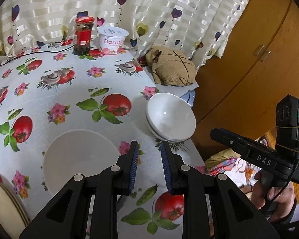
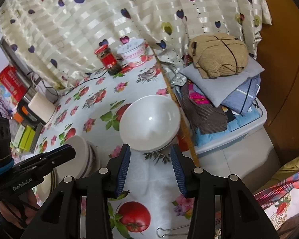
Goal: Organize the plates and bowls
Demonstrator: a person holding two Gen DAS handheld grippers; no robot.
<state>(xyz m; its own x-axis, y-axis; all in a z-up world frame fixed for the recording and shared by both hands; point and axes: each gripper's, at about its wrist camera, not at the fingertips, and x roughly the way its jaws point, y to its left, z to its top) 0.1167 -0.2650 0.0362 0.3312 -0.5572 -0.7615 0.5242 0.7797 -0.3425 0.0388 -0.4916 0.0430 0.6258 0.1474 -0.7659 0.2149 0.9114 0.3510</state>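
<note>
A white bowl with a blue stripe (image 1: 169,117) sits near the table's right edge; it also shows in the right wrist view (image 2: 149,121), just ahead of my open, empty right gripper (image 2: 150,169). It looks stacked on another bowl. A larger white bowl (image 1: 77,159) sits left of my open, empty left gripper (image 1: 149,165); in the right wrist view it shows as a patterned bowl (image 2: 83,155). Cream plates (image 1: 6,205) lie at the lower left. The table has a tomato-print cloth (image 1: 69,91).
A red-lidded jar (image 1: 82,35) and a yogurt tub (image 1: 112,39) stand at the table's back by the curtain. A tan bundle (image 2: 219,55) lies on folded clothes in a bin to the right. Boxes (image 2: 26,135) crowd the left. A wire clip (image 2: 169,233) lies at the front.
</note>
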